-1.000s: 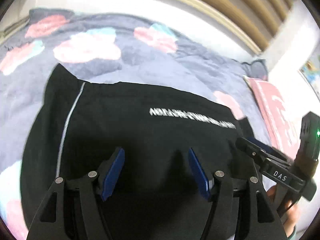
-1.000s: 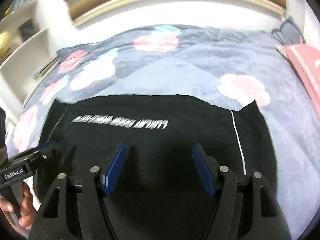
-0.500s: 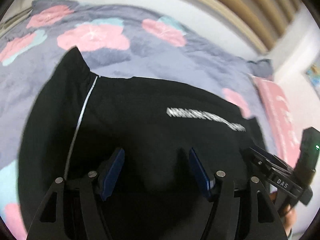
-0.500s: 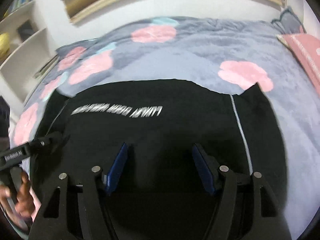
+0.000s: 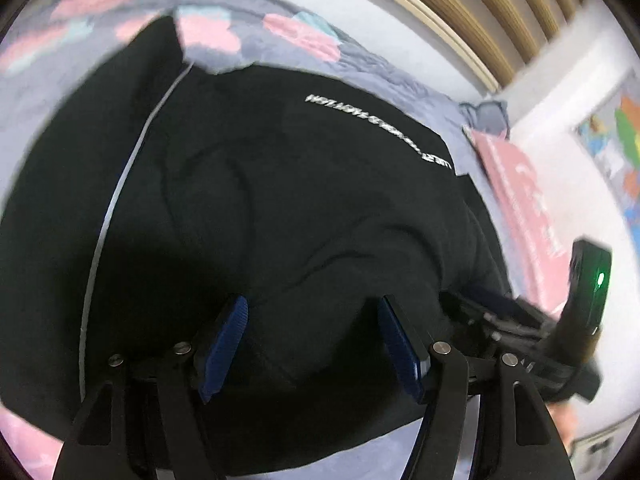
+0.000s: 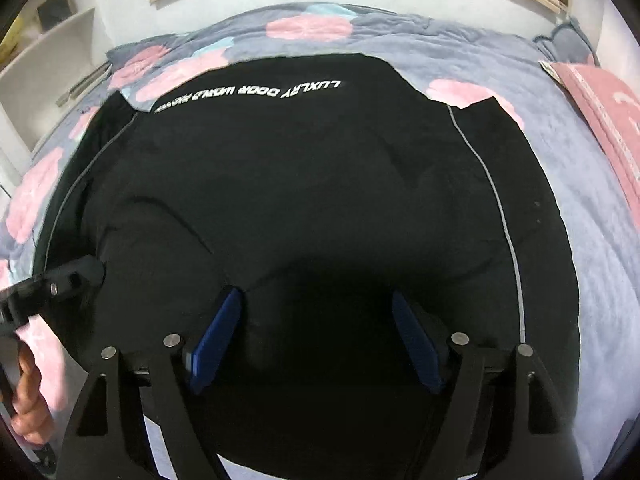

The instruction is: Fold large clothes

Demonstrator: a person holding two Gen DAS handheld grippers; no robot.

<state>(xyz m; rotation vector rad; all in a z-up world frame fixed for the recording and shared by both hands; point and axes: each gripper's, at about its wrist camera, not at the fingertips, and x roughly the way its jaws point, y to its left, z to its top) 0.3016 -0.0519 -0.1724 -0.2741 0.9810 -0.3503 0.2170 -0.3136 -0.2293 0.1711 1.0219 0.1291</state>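
Observation:
A large black garment (image 5: pixel 288 200) with white lettering and thin white piping lies spread on the bed; it also fills the right wrist view (image 6: pixel 304 184). My left gripper (image 5: pixel 312 340) is open, low over the garment's near part, blue pads apart with cloth between them. My right gripper (image 6: pixel 316 340) is open the same way over the near part. Each gripper shows in the other's view: the right one at the left wrist view's right edge (image 5: pixel 520 320), the left one at the right wrist view's left edge (image 6: pixel 52 284). The near hem is hidden under the fingers.
The bed has a grey-blue cover with pink flowers (image 6: pixel 580 184). A pink pillow (image 6: pixel 600 112) lies at the right. White shelves (image 6: pixel 48 64) stand at the left. A wooden slatted headboard (image 5: pixel 480 12) and a wall poster (image 5: pixel 616 140) are beyond.
Both grippers have come down and forward over the garment, which now fills far more of each view. The jaws stay open. The cloth near the pads looks more wrinkled.

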